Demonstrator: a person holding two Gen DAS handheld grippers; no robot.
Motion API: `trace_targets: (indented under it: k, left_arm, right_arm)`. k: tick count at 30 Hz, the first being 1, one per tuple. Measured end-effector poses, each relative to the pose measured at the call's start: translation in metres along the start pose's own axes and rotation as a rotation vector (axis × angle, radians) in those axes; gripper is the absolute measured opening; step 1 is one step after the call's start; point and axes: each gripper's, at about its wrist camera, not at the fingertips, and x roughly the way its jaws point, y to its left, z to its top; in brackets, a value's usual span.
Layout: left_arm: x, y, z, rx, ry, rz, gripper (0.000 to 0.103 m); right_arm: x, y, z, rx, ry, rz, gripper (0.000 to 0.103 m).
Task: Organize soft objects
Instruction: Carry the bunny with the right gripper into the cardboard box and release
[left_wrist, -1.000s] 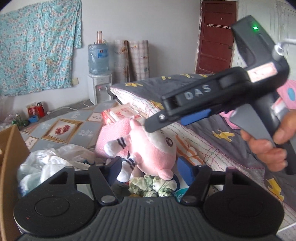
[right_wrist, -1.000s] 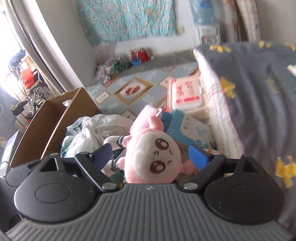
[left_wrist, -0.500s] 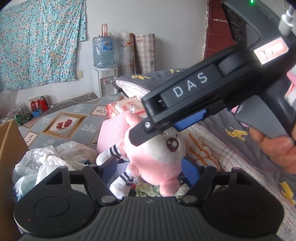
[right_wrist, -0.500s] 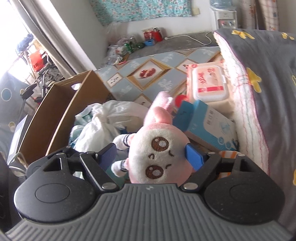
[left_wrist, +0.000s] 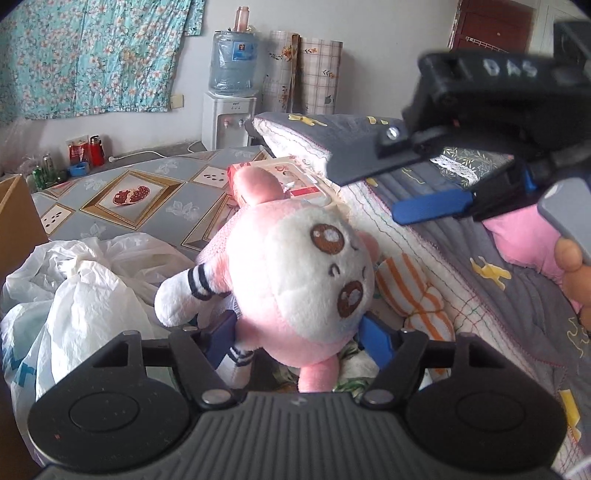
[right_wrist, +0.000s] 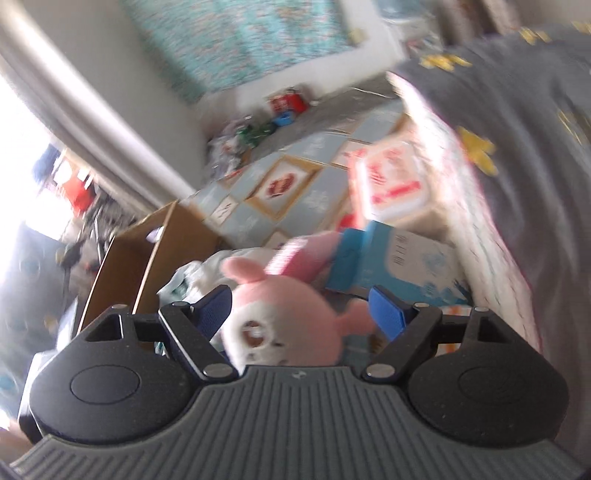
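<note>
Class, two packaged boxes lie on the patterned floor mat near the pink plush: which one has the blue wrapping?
The blue box, lying right behind the pink plush. The other, the red-and-white pack, sits farther back beside the grey quilt.

Soft daylight; right view motion-blurred, perhaps window-glared at left.

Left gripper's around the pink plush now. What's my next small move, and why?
Probably finish closing the left gripper before lifting. Its jaws have just been closing with the pink plush between them. The blue pads sit at the sides of its body, but a firm pinch isn't evident. White plastic bags lie right beside it, so a loose lift could drop it among them.
</note>
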Motion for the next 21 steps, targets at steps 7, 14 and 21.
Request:
trace_targets:
  k: [7, 14, 21]
  left_arm:
    - [-0.002, 0.008, -0.002, -0.016, -0.002, -0.023, 0.073]
    - [0.000, 0.008, -0.003, -0.015, -0.006, -0.031, 0.073]
    - [0.000, 0.004, -0.005, -0.007, -0.018, -0.027, 0.071]
  right_arm:
    - [0.023, -0.042, -0.008, 0.202, 0.033, 0.010, 0.058]
    - [0.034, -0.047, -0.010, 0.256, 0.034, 0.033, 0.037]
    - [0.026, -0.037, -0.012, 0.206, 0.013, 0.019, 0.013]
